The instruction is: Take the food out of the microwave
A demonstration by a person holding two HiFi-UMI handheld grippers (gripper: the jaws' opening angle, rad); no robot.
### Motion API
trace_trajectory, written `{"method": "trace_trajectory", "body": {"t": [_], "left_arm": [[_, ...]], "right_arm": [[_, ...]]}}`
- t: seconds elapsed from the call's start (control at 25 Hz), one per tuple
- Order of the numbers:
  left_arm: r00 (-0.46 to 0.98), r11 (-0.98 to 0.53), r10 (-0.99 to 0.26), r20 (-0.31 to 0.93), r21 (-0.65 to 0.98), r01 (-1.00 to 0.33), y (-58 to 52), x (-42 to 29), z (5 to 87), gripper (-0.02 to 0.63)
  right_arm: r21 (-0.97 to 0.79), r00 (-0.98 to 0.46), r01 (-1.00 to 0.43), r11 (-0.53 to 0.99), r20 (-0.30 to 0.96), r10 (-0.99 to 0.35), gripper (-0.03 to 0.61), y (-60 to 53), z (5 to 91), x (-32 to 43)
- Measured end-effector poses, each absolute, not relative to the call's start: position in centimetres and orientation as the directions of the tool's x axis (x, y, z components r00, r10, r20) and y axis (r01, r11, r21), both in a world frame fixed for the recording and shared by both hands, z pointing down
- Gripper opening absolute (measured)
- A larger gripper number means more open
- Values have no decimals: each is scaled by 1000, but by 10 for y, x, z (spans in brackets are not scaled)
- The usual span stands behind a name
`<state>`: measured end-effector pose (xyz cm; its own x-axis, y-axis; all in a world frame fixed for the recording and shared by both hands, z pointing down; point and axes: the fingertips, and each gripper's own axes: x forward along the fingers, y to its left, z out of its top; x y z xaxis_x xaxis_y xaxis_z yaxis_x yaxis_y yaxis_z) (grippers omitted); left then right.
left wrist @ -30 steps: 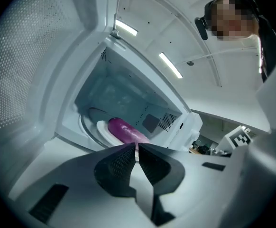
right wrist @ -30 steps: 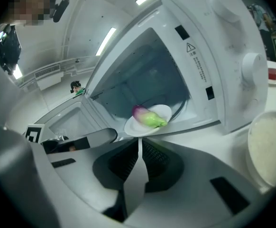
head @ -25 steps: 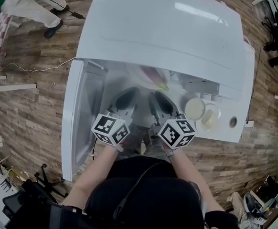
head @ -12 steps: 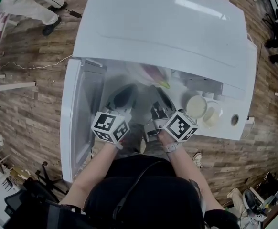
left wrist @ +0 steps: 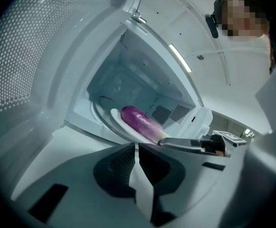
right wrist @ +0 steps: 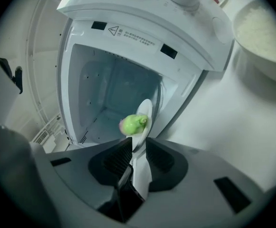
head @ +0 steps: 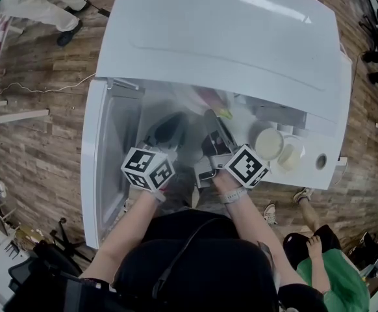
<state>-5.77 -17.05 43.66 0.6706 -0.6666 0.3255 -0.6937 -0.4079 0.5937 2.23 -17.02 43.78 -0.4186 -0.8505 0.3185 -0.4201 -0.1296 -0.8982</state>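
Microwave [head: 228, 38]: white, with its door [head: 101, 155] swung wide to the left and the cavity open towards the person.
Plate [left wrist: 115, 118]: white, inside the microwave, lying on the glass turntable [left wrist: 97, 109] close to the opening.
Eggplant [left wrist: 140, 120]: purple with a green stem end, lying on the plate inside the microwave, stem end towards the opening.
Right gripper [right wrist: 138, 144]: rolled onto its side at the microwave's mouth. Its jaws have just been closing, and the pads now pinch the plate's near rim between them.
Left gripper [left wrist: 136, 147]: just outside the microwave's opening, on the door side, with its jaws pressed together and nothing in them.
Dials [head: 269, 143]: two round ones on the microwave's front panel, right of the opening.
Bystander [head: 319, 265]: a person in green on the wooden floor, off the microwave's front right corner.
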Motion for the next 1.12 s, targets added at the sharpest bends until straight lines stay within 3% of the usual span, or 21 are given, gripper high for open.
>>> {"method": "trace_trajectory", "body": {"t": [0.4, 0.64, 1.12], "left_arm": [[690, -365, -667, 280, 685, -631, -173, -56, 431, 15], [697, -334, -663, 273, 726, -602, -173, -55, 431, 75], [684, -208, -685, 251, 832, -515, -182, -59, 436, 98]], "right_arm": [[-934, -400, -321, -159, 286, -871, 63, -169, 437, 27], [-940, -402, -307, -149, 270, -875, 51, -167, 433, 33], [-948, -411, -285, -140, 253, -876, 37, -163, 430, 44]]}}
